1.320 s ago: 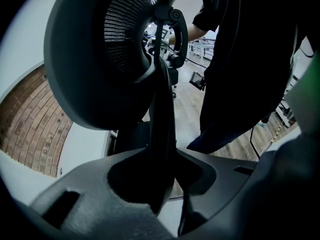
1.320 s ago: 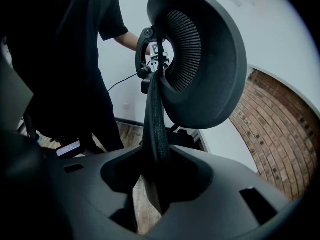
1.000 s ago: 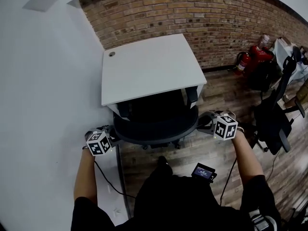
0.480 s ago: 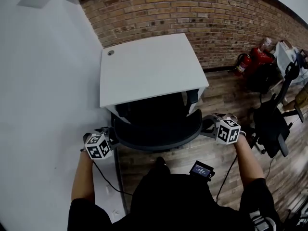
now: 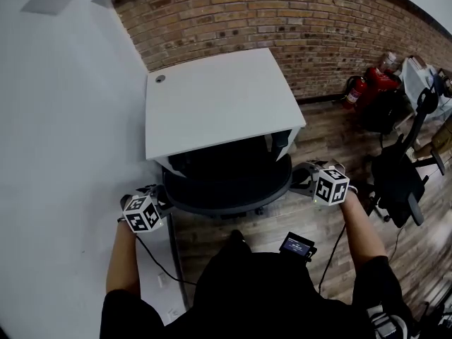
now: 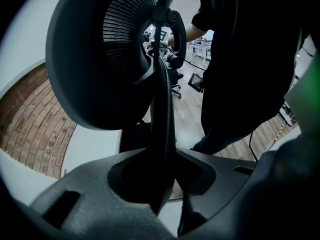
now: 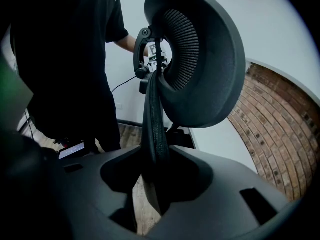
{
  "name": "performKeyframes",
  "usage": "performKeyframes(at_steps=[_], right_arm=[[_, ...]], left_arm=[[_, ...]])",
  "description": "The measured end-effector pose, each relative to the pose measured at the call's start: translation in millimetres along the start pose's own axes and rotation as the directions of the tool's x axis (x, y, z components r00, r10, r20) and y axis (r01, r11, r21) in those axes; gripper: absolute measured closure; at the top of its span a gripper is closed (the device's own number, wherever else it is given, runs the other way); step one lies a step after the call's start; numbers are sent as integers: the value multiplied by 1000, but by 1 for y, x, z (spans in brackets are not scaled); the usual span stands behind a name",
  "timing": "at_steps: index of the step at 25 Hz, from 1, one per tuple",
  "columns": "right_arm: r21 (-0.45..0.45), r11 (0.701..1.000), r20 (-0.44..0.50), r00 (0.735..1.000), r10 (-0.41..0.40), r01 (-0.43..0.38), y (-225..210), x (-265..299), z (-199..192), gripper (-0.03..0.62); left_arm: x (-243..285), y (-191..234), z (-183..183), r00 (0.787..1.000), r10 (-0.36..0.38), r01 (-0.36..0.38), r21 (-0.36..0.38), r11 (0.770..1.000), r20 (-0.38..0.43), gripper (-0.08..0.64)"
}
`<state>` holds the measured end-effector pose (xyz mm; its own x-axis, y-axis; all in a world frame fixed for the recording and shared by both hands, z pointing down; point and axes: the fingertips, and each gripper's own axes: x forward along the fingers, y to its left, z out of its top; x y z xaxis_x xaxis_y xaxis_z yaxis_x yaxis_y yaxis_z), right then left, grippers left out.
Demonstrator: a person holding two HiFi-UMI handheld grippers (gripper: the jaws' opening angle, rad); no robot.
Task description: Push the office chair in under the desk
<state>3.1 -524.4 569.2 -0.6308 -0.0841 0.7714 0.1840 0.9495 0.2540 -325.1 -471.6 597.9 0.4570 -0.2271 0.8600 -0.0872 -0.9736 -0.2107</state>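
Head view first. The white desk (image 5: 212, 97) sits against the brick wall (image 5: 296, 27), and the black chair (image 5: 226, 189) is partway in under it. The seat and armrests are tucked beneath the near edge, and the curved back pokes out on the person's side, over the wood floor (image 5: 332, 136). The left gripper (image 5: 162, 198) is on the left end of that curved back and the right gripper (image 5: 299, 179) is on the right end. Off to the right there's a red fire extinguisher (image 5: 358, 90) by the wall, and a second chair (image 5: 395, 171) well apart from the desk. A small screen (image 5: 297, 246) shows at the person's front, can't tell what it is exactly.

Left gripper view: the thin edge of the chair (image 6: 162, 134) runs straight up between the jaws, and they're clamped on it from both sides. Above that is the chair's big rounded mesh part. The person's dark clothes (image 6: 250, 59) fill the right side, with a bit of brick at lower left.

Right gripper view: pretty much the mirror picture. The chair (image 7: 152, 134) edge is squeezed between the jaws, so this one's closed on the chair too. The mesh part is up top, the person is on the left and brick shows at lower right.
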Motion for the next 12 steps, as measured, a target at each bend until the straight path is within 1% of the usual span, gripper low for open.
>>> performKeyframes(at_steps=[4, 12], right_arm=[[6, 1000, -16, 1000, -14, 14, -17, 7, -8, 440], [-2, 1000, -20, 1000, -4, 4, -55, 19, -7, 443]], left_arm=[[8, 19, -4, 1000, 17, -17, 8, 1000, -11, 433], [8, 58, -17, 1000, 16, -16, 9, 1000, -11, 433]])
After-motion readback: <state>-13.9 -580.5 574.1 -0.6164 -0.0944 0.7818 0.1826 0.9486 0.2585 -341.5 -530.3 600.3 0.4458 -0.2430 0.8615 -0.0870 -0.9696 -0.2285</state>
